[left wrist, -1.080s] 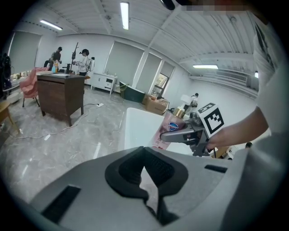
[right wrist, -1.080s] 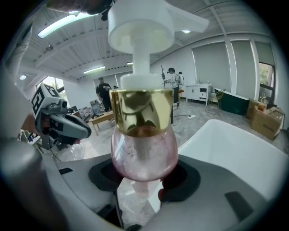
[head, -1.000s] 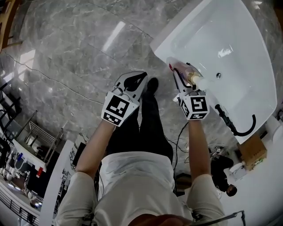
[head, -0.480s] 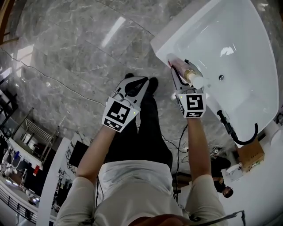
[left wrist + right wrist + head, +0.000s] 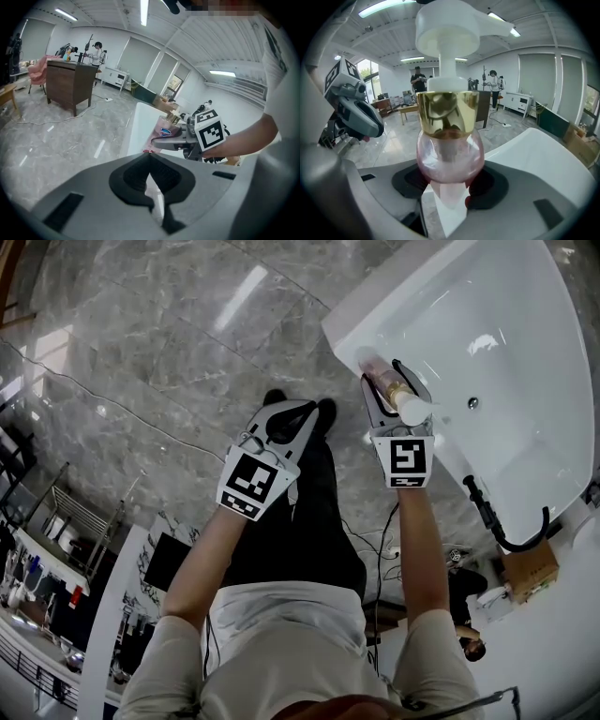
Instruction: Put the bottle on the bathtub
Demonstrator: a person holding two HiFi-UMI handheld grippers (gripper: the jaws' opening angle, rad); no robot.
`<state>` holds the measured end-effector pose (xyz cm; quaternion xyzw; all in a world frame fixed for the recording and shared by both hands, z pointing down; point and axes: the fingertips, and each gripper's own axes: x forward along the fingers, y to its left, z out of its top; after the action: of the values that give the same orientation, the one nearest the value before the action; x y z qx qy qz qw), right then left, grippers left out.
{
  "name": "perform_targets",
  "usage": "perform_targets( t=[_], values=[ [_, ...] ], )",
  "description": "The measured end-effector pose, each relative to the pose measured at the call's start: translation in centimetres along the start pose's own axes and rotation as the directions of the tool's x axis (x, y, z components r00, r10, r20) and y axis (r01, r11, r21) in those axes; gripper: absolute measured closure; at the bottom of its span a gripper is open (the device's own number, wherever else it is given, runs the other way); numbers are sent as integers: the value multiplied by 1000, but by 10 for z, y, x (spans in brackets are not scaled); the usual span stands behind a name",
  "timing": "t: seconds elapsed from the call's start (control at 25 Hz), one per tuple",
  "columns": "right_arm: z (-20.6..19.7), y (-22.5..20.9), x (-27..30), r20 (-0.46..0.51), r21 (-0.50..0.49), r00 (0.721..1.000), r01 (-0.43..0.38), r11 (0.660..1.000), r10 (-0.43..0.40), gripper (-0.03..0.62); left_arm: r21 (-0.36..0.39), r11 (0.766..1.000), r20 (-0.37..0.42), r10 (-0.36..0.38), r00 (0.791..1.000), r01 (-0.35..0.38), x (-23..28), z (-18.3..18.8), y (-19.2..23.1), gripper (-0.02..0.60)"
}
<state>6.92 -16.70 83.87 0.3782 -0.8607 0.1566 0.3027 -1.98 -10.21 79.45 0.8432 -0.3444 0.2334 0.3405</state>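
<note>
Roughly upright, pump up, the bottle (image 5: 449,159) sits clamped by the right gripper (image 5: 445,197); left gripper (image 5: 150,185) fingers together, empty.

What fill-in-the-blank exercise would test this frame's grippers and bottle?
The right gripper is shut on a pump bottle whose collar is ____.
The left gripper has its jaws ____, with nothing between them.
In the head view the bottle overlaps the rim of the white ____.
Missing: gold; shut; bathtub.
</note>
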Motion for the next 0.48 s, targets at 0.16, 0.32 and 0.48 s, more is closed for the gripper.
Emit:
perform_targets(
  t=[0.16, 0.32, 0.48],
  values=[
    [0, 7, 0, 9, -62, 1000, 2, 998, -1, 352, -7, 1000, -4, -2, 1000, 2, -1, -5, -2, 577],
    [-4, 7, 2, 24, -72, 1000, 9, 997, -7, 350, -10, 1000, -9, 4, 1000, -4, 1, -12, 0, 577],
    [-4, 8, 2, 29, -75, 1000, -3, 997, 5, 350, -20, 1000, -15, 6, 1000, -6, 0, -17, -1, 577]
  ],
)
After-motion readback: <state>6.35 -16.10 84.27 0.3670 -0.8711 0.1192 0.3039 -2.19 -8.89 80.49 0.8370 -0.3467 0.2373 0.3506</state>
